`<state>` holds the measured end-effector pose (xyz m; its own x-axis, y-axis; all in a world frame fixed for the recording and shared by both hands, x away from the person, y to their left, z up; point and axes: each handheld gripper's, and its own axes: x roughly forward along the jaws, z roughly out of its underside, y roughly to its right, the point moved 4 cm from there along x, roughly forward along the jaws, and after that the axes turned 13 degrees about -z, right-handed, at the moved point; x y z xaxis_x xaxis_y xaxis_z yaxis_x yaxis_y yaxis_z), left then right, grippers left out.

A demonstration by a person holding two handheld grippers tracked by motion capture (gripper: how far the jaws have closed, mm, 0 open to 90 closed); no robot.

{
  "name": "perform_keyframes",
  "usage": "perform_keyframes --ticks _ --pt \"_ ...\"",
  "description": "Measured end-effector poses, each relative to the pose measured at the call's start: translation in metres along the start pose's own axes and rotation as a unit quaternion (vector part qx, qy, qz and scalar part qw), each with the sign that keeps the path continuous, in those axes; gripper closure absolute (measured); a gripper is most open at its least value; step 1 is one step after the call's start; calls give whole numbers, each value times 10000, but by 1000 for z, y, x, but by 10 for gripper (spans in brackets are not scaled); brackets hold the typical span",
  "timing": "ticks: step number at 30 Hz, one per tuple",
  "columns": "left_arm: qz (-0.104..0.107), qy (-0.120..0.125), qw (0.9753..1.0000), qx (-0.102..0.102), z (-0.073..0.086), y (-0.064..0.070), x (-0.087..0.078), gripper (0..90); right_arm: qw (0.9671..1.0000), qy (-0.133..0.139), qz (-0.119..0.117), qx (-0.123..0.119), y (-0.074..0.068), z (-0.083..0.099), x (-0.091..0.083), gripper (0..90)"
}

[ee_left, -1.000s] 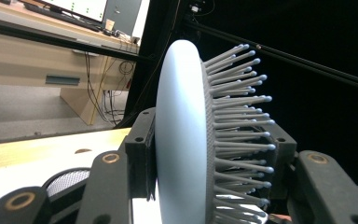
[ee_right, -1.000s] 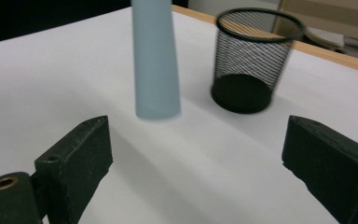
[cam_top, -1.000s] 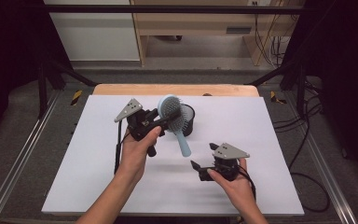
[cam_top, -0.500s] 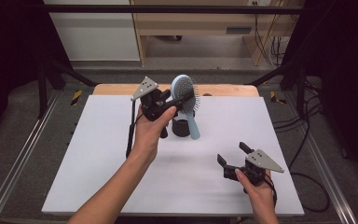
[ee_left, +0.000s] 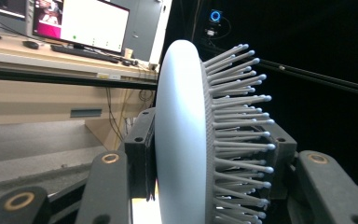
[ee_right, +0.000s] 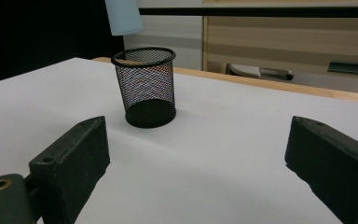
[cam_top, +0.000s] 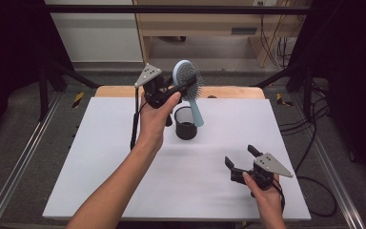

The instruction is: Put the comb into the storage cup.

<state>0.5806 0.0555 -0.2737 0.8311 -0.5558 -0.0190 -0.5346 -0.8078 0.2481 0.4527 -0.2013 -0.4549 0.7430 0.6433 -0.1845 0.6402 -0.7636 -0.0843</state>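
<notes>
A light-blue hairbrush (cam_top: 189,82) with grey bristles hangs in the air over the black mesh cup (cam_top: 186,123), handle pointing down toward the cup's rim. My left gripper (cam_top: 183,85) is shut on the brush head; the left gripper view has the head (ee_left: 182,135) clamped edge-on between both jaws. In the right gripper view the handle's tip (ee_right: 123,17) floats just above the cup (ee_right: 147,86). My right gripper (cam_top: 240,156) rests low at the table's front right, open, with nothing between its jaws.
The white table top (cam_top: 100,162) ends in a wooden strip (cam_top: 233,91) at the far edge. Behind it stand a wooden desk and cables on the floor. Metal rails (cam_top: 19,162) run along both sides of the table.
My left gripper has lifted the hairbrush up and farther back, bringing its handle over the cup. The right gripper has drawn back to the front right and stays open.
</notes>
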Motion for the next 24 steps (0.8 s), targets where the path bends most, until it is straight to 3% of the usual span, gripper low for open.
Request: perform_keyframes --ticks 7,13,24 --pt "-287 74 9996 20 2 -13 5 495 9999 73 103 -14 5 -3 -3 66" --pt "-384 80 9992 40 4 -18 9 494 9999 61 141 77 9 -1 -5 67" --pt "-439 166 9989 43 4 -23 10 494 9999 41 127 8 10 -1 -5 66"
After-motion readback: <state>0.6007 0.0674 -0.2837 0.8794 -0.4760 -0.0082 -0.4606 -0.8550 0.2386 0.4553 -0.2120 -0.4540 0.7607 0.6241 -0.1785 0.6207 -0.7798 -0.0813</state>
